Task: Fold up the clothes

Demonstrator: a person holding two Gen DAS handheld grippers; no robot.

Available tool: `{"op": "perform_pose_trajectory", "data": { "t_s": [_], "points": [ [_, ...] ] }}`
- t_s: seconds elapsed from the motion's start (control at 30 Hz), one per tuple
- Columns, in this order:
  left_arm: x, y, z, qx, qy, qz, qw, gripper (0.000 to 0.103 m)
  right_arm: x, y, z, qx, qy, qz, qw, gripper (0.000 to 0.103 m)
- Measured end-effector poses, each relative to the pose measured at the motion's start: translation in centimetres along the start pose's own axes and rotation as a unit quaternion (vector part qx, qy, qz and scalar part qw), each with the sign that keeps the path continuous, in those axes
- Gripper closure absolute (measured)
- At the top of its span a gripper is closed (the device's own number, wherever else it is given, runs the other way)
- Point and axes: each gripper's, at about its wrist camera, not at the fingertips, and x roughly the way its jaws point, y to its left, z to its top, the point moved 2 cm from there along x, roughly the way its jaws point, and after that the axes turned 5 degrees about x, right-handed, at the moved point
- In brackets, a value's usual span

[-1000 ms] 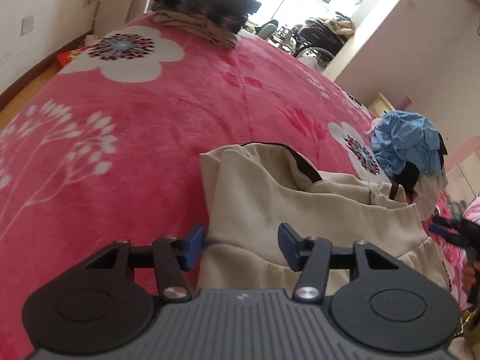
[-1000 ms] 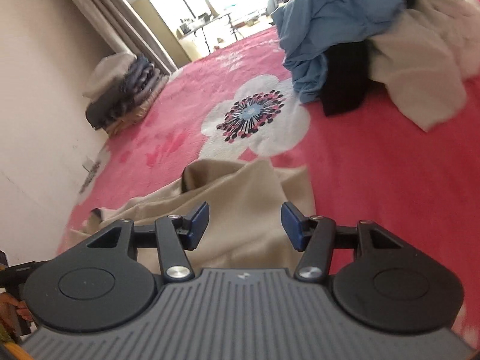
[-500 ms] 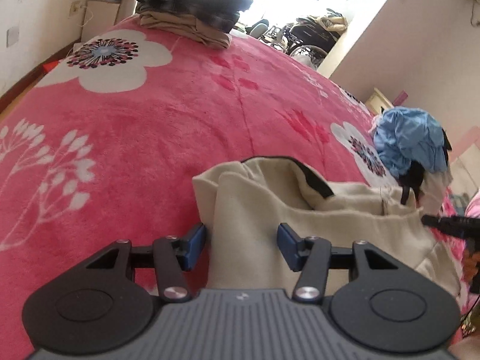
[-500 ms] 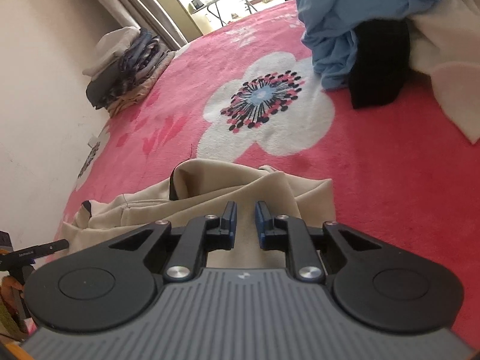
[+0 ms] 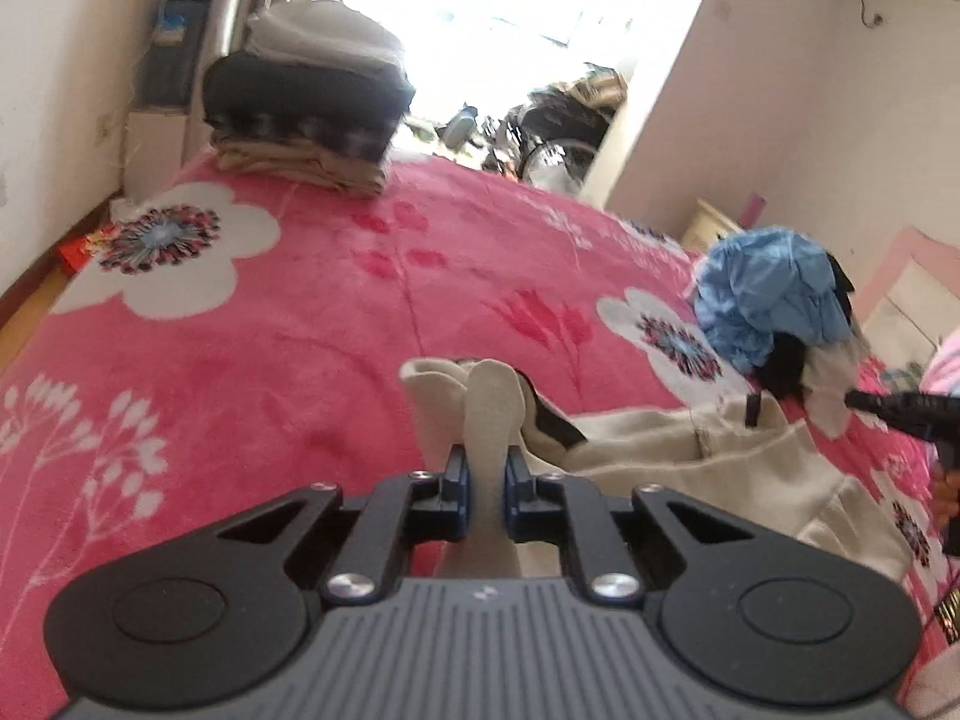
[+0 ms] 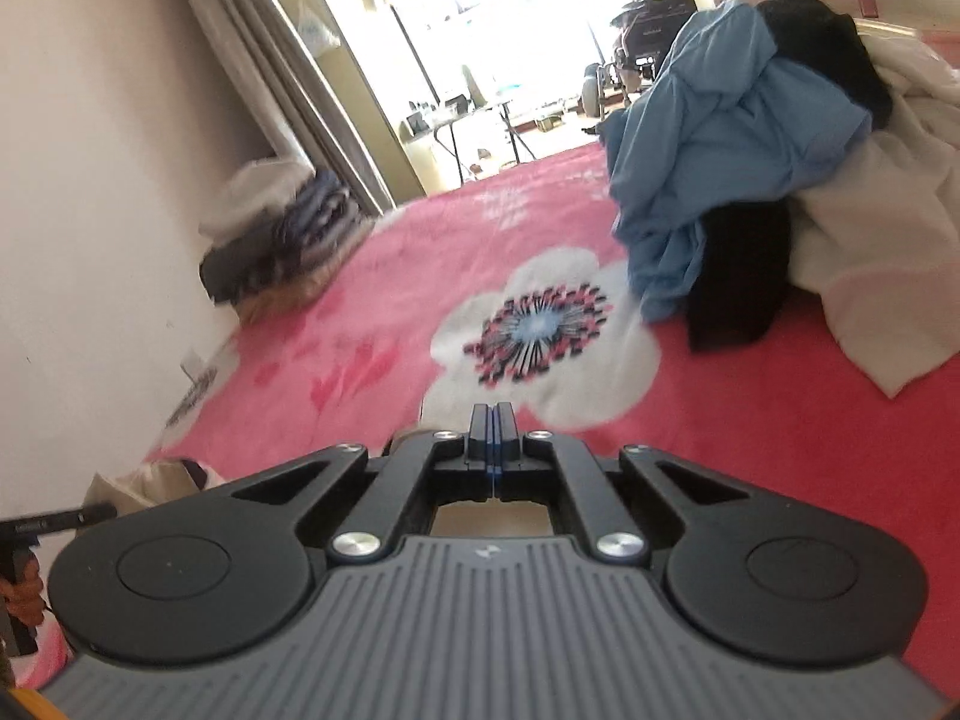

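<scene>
1. Pink floral blanket point(image 5: 252, 360) is spreading under us across both frames.
2. Our left gripper point(image 5: 485, 477), jaws just closing, is pinching a beige garment point(image 5: 690, 456) fold at lower centre.
3. Our right gripper point(image 6: 492, 420), jaws pressed together, is showing beige cloth only behind its pads; we cannot tell any hold.
4. Unfolded clothes point(image 6: 750, 138) are heaping upper right; a folded stack point(image 5: 306, 108) is sitting upper left.

The right gripper point(image 6: 492, 420) is sitting low in the frame, fingers pressed together, beige cloth point(image 6: 489, 521) showing under them; a heap of blue, black and white clothes point(image 6: 750, 138) is lying upper right on the pink bed point(image 6: 780, 420)
</scene>
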Motion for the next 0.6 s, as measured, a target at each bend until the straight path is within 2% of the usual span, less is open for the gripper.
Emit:
{"op": "perform_pose_trajectory", "data": {
  "t_s": [0.03, 0.07, 0.1, 0.2, 0.23, 0.3, 0.4, 0.5, 0.6],
  "points": [
    [0.3, 0.2, -0.2, 0.000, 0.011, 0.008, 0.9999, 0.085, 0.2, -0.5, 0.0, 0.011, 0.003, -0.005, 1.000, 0.103],
    [0.5, 0.5, -0.5, 0.000, 0.022, 0.013, 0.9997, 0.073, 0.6, -1.1, -0.1, 0.023, 0.018, -0.007, 1.000, 0.100],
    [0.6, 0.7, -0.8, -0.002, 0.028, 0.019, 0.9994, 0.066, 1.1, -1.5, -0.4, 0.031, 0.035, -0.009, 0.999, 0.100],
    [0.2, 0.7, -1.3, 0.005, 0.030, 0.021, 0.9993, 0.058, 2.3, -2.5, -1.4, 0.040, 0.076, -0.018, 0.996, 0.097],
    [0.2, 0.5, -1.4, 0.010, 0.030, 0.018, 0.9993, 0.057, 2.7, -2.7, -1.6, 0.039, 0.081, -0.024, 0.996, 0.093],
    [0.3, -0.2, -1.6, 0.028, 0.033, 0.017, 0.9989, 0.055, 3.3, -3.3, -2.0, 0.047, 0.089, -0.027, 0.995, 0.072],
    [0.3, -1.3, -1.7, 0.055, 0.032, 0.016, 0.9979, 0.055, 3.9, -3.6, -2.1, 0.062, 0.091, -0.021, 0.994, 0.068],
    [-0.2, -2.1, -1.7, 0.074, 0.020, 0.013, 0.9970, 0.057, 3.6, -3.0, -2.2, 0.071, 0.100, 0.032, 0.992, 0.068],
    [-0.6, -2.9, -1.8, 0.095, 0.010, 0.014, 0.9953, 0.059, 3.6, -2.4, -2.2, 0.055, 0.108, 0.046, 0.992, 0.069]
  ]
}}
